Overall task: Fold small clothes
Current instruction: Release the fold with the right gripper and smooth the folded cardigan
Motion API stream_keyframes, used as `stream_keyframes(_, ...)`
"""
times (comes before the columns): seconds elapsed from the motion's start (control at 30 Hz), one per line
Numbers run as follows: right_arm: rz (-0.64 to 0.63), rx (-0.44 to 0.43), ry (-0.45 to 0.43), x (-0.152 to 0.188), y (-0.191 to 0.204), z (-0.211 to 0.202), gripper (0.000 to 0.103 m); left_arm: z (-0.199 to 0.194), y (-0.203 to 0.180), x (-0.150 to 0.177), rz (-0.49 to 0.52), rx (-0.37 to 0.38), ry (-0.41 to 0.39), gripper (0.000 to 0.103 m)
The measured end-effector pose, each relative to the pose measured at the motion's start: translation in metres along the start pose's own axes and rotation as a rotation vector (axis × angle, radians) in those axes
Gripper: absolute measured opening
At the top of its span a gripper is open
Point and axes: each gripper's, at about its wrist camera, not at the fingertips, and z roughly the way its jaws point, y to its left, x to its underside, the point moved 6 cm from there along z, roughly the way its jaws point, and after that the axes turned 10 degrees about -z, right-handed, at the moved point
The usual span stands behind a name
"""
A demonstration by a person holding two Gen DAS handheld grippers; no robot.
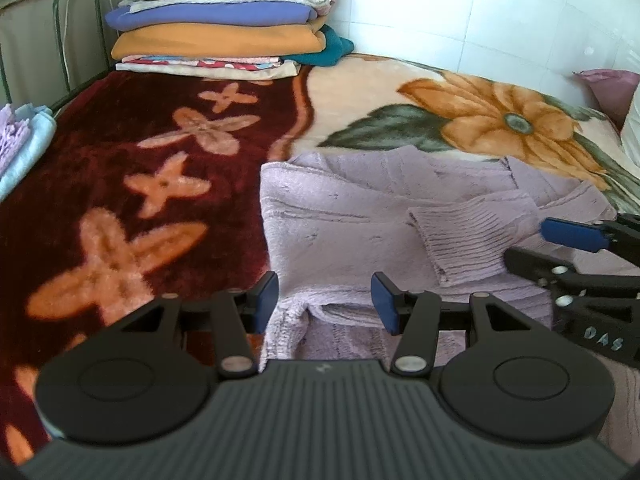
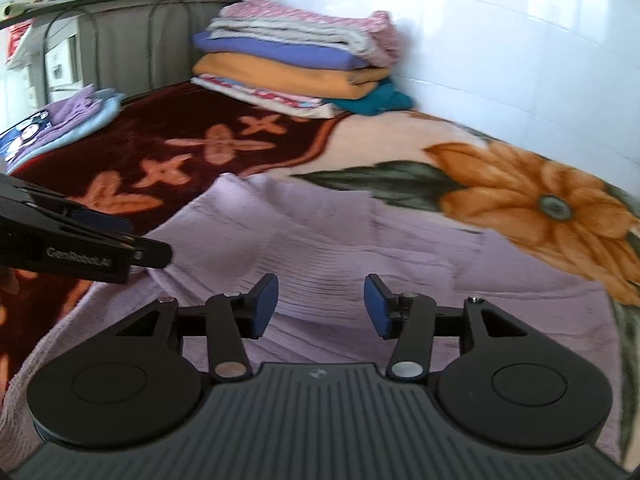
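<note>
Lying flat on the flowered blanket (image 1: 360,92), the lilac sweater (image 1: 340,216) serves as the reference landmark for all positions below.

Sweater: it rests where the blanket's dark red zone meets its cream zone, just below the large orange flower (image 1: 508,120). One ribbed sleeve cuff (image 1: 468,240) is folded inward across the body of the sweater. The lower hem is bunched and rumpled at the near edge.

Left gripper (image 1: 324,300): it hovers over the near hem of the sweater. Its jaws stand apart, with bunched knit visible in the gap; the blue pads (image 1: 266,300) do not press on the fabric.

Right gripper (image 2: 320,306): it sits over the right side of the sweater, close to the folded cuff. Its jaws stand apart with only flat fabric beneath; nothing is clamped.

Surroundings: a stack of folded blankets (image 1: 224,20) stands beyond the sweater against the white wall. A small pile of folded clothes (image 2: 76,116) lies to the far left of the sweater, at the blanket's edge.
</note>
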Motion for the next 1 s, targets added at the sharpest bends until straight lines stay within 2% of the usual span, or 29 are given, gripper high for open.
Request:
stream_keyframes(0.2, -0.04, -0.055, 0.034, -0.004, 0.021, 0.023, 0.057, 0.005, 0.009, 0.002, -0.02, 0.001, 0.014, 0.053)
stream_keyframes(0.43, -0.035, -0.063, 0.067, 0.002, 0.027, 0.04, 0.057, 0.008, 0.011, 0.004, -0.022, 0.009, 0.021, 0.053)
stream_keyframes(0.63, -0.003, -0.049, 0.068, 0.004, 0.022, 0.044, 0.037, 0.009, 0.011, 0.004, -0.025, 0.015, 0.022, 0.053)
stream_keyframes(0.7, -0.011, -0.045, 0.066, 0.004, 0.023, 0.045, 0.026, 0.009, 0.012, 0.004, -0.024, 0.014, 0.021, 0.053)
stream_keyframes(0.77, -0.014, -0.04, 0.06, 0.002, 0.023, 0.043, 0.019, 0.009, 0.012, 0.004, -0.025, 0.013, 0.022, 0.053)
stream_keyframes(1.0, 0.109, -0.01, -0.038, -0.014, -0.01, 0.008, 0.015, 0.006, 0.013, 0.004, -0.028, 0.005, 0.014, 0.053)
